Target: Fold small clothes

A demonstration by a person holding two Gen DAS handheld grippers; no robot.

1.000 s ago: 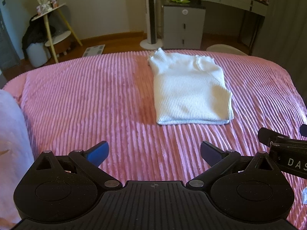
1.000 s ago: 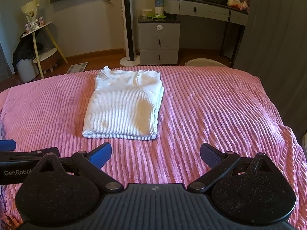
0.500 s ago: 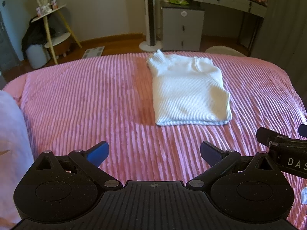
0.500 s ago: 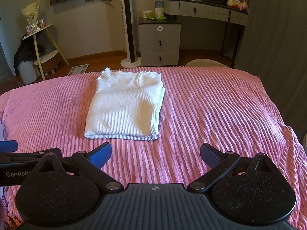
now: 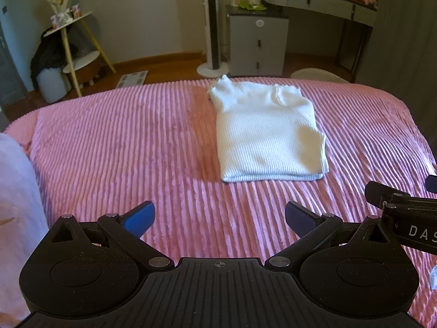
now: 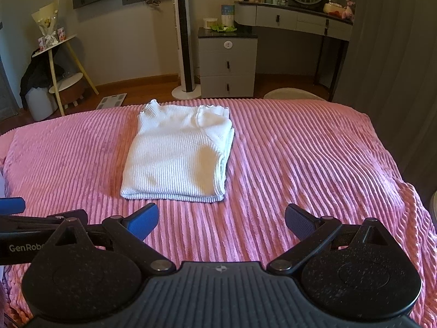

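Left tongs are held wide, empty, low over the bed. The white sweater is seen ahead and right of them, long axis running away. Right tongs, likewise wide and empty, are judged marginally nearer, the sweater lying ahead-left.

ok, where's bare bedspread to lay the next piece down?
Wide free patch left of the white sweater, running to the bedspread edge. Another to its right, toward the curtain side. A narrower strip lies between the sweater's near hem and both open grippers. Only the sweater's spot is taken.
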